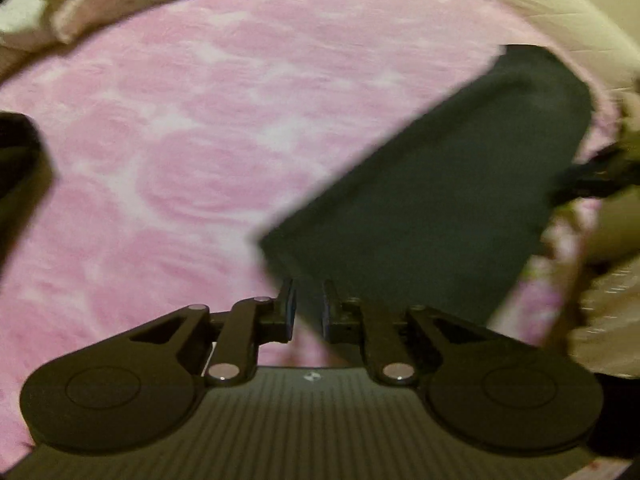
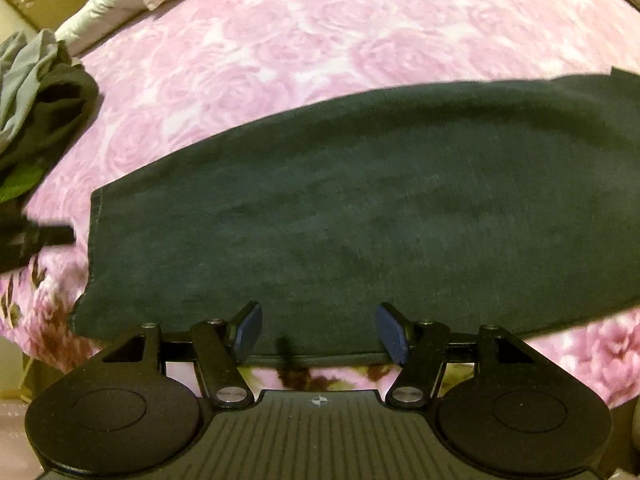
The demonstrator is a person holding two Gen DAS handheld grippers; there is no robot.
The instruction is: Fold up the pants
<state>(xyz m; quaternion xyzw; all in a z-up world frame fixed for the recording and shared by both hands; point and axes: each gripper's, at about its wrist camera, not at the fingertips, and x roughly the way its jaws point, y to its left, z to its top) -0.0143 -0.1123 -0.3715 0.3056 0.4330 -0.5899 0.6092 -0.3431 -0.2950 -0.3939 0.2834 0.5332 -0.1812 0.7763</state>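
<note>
We are gripping the hem end of the dark pants point(image 1: 432, 200) with our left gripper point(image 1: 309, 308), jaws nearly together on the cloth, probably mid-fold. They are lying flat on the pink rose-patterned blanket point(image 2: 320, 32). Our right gripper point(image 2: 320, 332) is hovering, jaws wide apart, over the near edge; next it likely needs to pinch that soft, matte fabric.

My dark green pants point(image 2: 360, 208) are matt woven cloth with a faintly rough, brushed nap and a stitched hem. Under them the pink rose-print bedspread point(image 2: 312, 28) looks soft and fleecy. My right tool point(image 2: 320, 330) is matt black plastic with shiny metal pivot pins and blue textured pads point(image 2: 394, 336).
</note>
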